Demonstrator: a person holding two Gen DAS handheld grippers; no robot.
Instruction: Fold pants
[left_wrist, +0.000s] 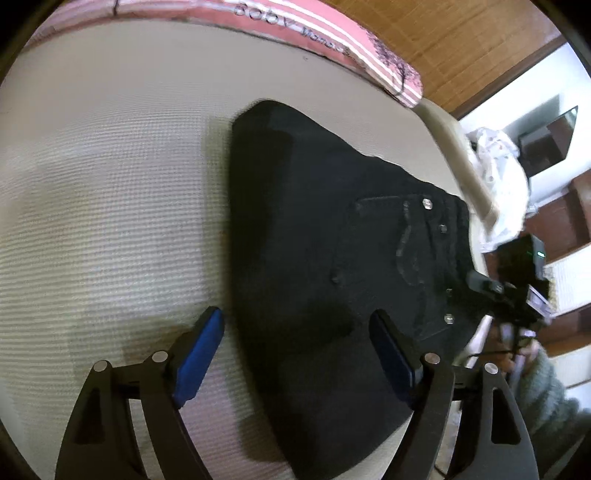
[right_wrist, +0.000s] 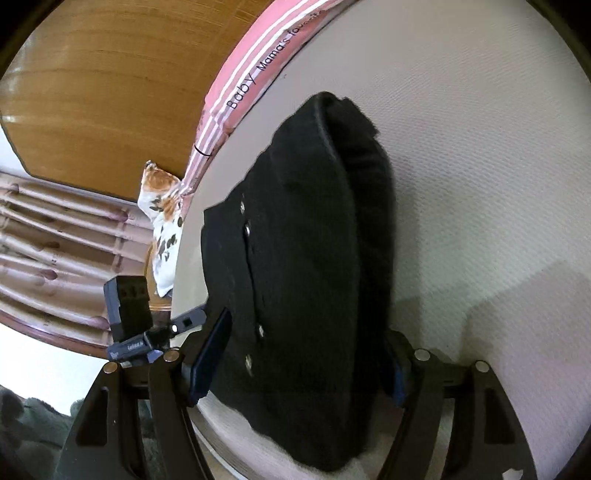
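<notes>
Black pants (left_wrist: 314, 221) lie folded into a thick bundle on a cream textured bed (left_wrist: 110, 184), metal rivets and a pocket facing up. My left gripper (left_wrist: 299, 350) hangs open over the bundle's near end. One blue pad (left_wrist: 201, 358) is above the sheet just off the pants' edge, the other pad (left_wrist: 391, 358) above the fabric. In the right wrist view the pants (right_wrist: 303, 240) run away from me between the fingers of my right gripper (right_wrist: 303, 369). That gripper stands open, straddling the bundle. Its left pad (right_wrist: 210, 358) is beside the edge; its right pad (right_wrist: 397, 380) is half hidden behind the fold.
A pink striped cloth (left_wrist: 332, 33) (right_wrist: 258, 55) with printed letters runs along the bed's far edge under a wooden panel (left_wrist: 443, 37). A flowered cloth (right_wrist: 162, 214) lies off the bed's side. The person's grey-green sleeve (left_wrist: 543, 391) shows at the edge. Bare sheet (right_wrist: 480, 166) lies beside the pants.
</notes>
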